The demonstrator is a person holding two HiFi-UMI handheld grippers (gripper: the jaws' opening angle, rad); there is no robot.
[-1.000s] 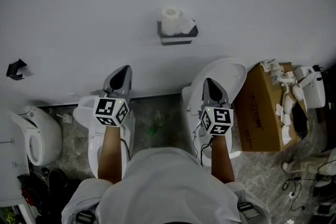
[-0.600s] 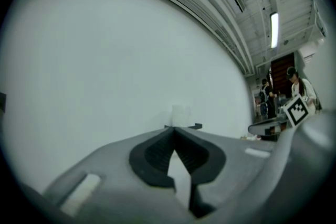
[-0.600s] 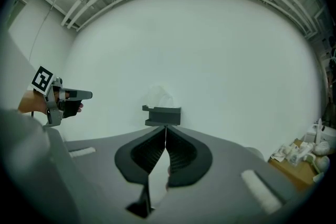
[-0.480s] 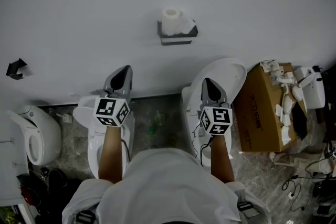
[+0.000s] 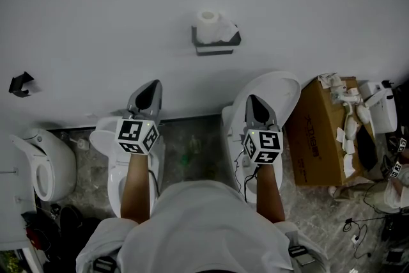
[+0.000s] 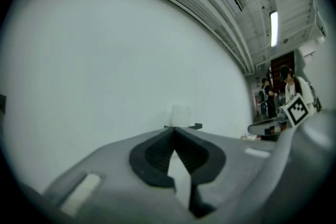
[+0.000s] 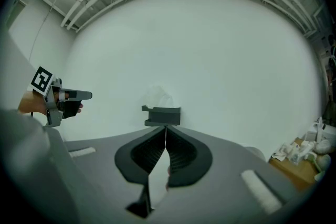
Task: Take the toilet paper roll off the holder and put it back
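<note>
A white toilet paper roll (image 5: 208, 25) sits on a dark grey wall holder (image 5: 217, 41) high on the white wall. It shows small in the left gripper view as a pale roll (image 6: 180, 115), and above the holder (image 7: 161, 115) in the right gripper view. My left gripper (image 5: 152, 87) is shut and empty, well below and left of the holder. My right gripper (image 5: 252, 101) is shut and empty too, below and right of it. In their own views the left gripper (image 6: 174, 130) and right gripper (image 7: 165, 127) point toward the holder from a distance.
Two white toilets (image 5: 271, 93) stand under my arms, a third toilet (image 5: 45, 163) at the left. A cardboard box (image 5: 323, 131) of parts sits at the right. A dark bracket (image 5: 19, 83) hangs on the wall at left. Cables lie on the floor at right.
Both grippers stay where they were. At the far right edge another person's marked gripper has come into view.
</note>
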